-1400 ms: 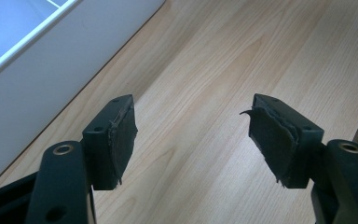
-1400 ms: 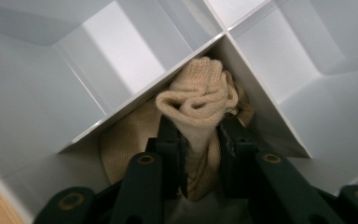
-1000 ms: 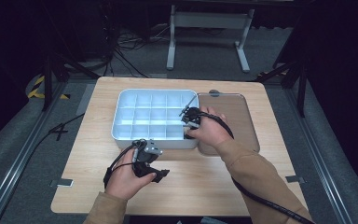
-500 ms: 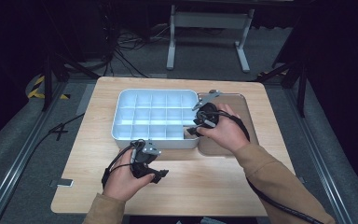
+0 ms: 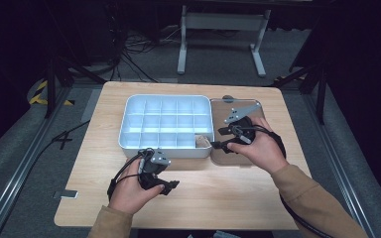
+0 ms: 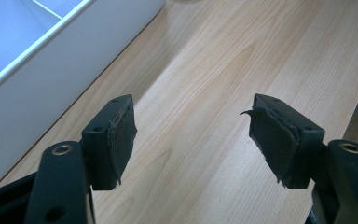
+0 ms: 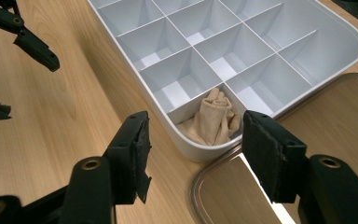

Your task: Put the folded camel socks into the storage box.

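Observation:
A white tray (image 5: 129, 116) divided into several compartments sits mid-table. A crumpled beige cloth (image 7: 214, 119) lies in its near right corner compartment (image 5: 202, 142). My right gripper (image 5: 217, 138) hovers just right of that corner, over a tinted lid (image 5: 248, 106). In the right gripper view its jaws (image 7: 193, 154) stand open and empty, a short way from the cloth. My left gripper (image 5: 167, 186) rests over bare wood in front of the tray, open with nothing between its pads (image 6: 191, 135). The tray's outer wall (image 6: 51, 70) is at its upper left.
The tinted lid (image 7: 307, 121) lies flat against the tray's right side. The wooden table (image 5: 228, 198) has free room along its front. The other tray compartments (image 7: 233, 44) hold nothing. My left gripper's jaws (image 7: 23, 77) show far left in the right gripper view.
My right gripper has drawn back from the tray's near right corner toward the lid, and the cloth now lies in that compartment. The left gripper has stayed put.

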`<state>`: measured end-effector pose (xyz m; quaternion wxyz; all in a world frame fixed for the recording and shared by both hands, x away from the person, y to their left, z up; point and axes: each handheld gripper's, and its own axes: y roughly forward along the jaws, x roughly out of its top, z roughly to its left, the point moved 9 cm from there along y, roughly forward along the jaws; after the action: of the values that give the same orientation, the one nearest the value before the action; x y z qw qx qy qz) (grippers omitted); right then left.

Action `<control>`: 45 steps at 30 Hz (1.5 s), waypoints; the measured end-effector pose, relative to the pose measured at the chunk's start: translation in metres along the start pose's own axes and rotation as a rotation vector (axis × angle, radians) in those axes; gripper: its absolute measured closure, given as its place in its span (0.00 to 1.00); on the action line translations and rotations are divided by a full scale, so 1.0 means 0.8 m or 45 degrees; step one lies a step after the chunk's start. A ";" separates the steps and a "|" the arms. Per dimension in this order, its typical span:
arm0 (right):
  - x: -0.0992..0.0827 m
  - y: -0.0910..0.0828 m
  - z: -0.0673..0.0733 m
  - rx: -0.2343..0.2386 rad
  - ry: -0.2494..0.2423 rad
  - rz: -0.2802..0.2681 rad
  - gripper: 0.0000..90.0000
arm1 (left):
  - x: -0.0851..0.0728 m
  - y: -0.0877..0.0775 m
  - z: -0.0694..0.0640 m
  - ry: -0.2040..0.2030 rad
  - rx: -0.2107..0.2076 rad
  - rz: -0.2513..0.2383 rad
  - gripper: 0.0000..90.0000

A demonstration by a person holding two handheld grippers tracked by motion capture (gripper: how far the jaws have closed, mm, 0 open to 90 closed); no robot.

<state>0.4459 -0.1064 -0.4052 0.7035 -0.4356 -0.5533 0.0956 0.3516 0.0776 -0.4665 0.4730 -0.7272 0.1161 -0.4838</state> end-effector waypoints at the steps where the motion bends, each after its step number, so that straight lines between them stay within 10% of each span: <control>1: -0.004 -0.004 -0.001 -0.006 0.000 -0.005 0.46 | 0.000 0.000 0.000 -0.003 0.001 -0.001 0.36; 14: -0.034 -0.038 -0.012 -0.017 0.011 -0.031 0.41 | -0.001 -0.002 0.003 -0.001 0.006 -0.001 0.35; 19: -0.053 -0.041 0.002 0.066 0.073 -0.127 0.41 | 0.000 -0.001 0.003 0.005 0.015 -0.006 0.36; 31: -0.100 -0.070 -0.015 -0.092 0.039 -0.151 0.37 | -0.001 -0.004 0.005 -0.006 0.015 -0.018 0.36; 45: -0.156 -0.070 -0.032 -0.052 0.056 -0.096 0.37 | -0.008 -0.006 0.013 -0.010 0.016 0.007 0.36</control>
<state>0.4028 -0.2300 -0.4523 0.7096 -0.4307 -0.5557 0.0480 0.3553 0.0898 -0.4675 0.4794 -0.7256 0.1131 -0.4804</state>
